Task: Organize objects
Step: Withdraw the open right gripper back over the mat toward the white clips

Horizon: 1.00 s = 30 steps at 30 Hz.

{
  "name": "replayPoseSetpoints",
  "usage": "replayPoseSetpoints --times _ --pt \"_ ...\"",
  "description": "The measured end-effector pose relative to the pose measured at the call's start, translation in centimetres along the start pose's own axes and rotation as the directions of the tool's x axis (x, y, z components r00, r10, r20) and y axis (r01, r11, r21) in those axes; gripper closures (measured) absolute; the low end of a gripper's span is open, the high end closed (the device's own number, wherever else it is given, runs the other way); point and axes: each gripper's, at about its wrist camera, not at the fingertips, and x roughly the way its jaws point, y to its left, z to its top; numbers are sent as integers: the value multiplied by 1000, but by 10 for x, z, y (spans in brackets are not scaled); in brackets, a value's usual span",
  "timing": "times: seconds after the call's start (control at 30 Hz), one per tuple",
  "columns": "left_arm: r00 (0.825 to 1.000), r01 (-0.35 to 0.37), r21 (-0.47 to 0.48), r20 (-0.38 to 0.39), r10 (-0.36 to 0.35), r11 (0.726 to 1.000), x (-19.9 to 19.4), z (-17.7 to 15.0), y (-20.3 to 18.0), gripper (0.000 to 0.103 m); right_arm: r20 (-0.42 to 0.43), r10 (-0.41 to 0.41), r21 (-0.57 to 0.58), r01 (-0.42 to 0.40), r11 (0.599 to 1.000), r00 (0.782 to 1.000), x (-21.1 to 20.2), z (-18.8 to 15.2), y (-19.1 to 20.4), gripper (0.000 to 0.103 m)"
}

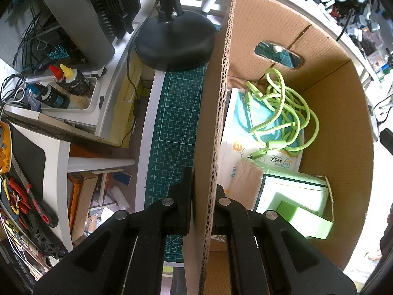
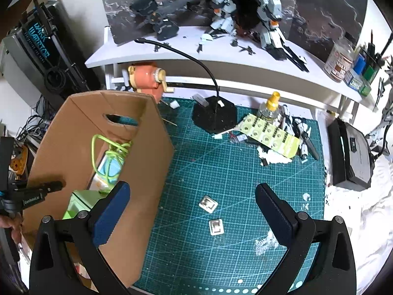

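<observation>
A brown cardboard box (image 1: 339, 113) stands on the green cutting mat (image 1: 176, 113). My left gripper (image 1: 203, 196) is shut on the box's left wall (image 1: 216, 132), one finger on each side. Inside lie a green cable (image 1: 282, 113), white packets and a light green pouch (image 1: 294, 204). In the right wrist view the box (image 2: 145, 152) is at the left and my right gripper (image 2: 191, 211) is open and empty above the mat (image 2: 233, 172). Two small square metal pieces (image 2: 208, 204) lie between its fingers. A pale green button-cell card (image 2: 270, 132) and a yellow-capped bottle (image 2: 269, 108) lie further back.
A black lamp base (image 1: 174, 41) stands beyond the box. A black stand base (image 2: 213, 115) with a gooseneck, an orange hand-crank device (image 2: 147, 78), model robot parts (image 2: 302, 132) and a black case (image 2: 351, 157) surround the mat. A shelf with robot models (image 2: 245, 7) is behind.
</observation>
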Motion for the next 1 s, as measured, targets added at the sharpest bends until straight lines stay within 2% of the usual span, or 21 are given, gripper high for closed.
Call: replayPoseSetpoints --times 0.23,0.5,0.6,1.0 --pt "1000 -1 1 0 1 1000 0 0 0 97 -33 -26 20 27 999 999 13 -16 -14 1" --pt "1000 0 0 -3 0 1000 1 0 1 97 -142 -16 54 24 998 990 47 -45 -31 28" --pt "1000 0 0 -4 0 1000 1 0 0 97 -164 -15 59 25 998 986 57 -54 -35 35" --pt "1000 -1 2 -4 1 1000 1 0 0 97 -201 -35 33 43 999 979 85 -72 -38 51"
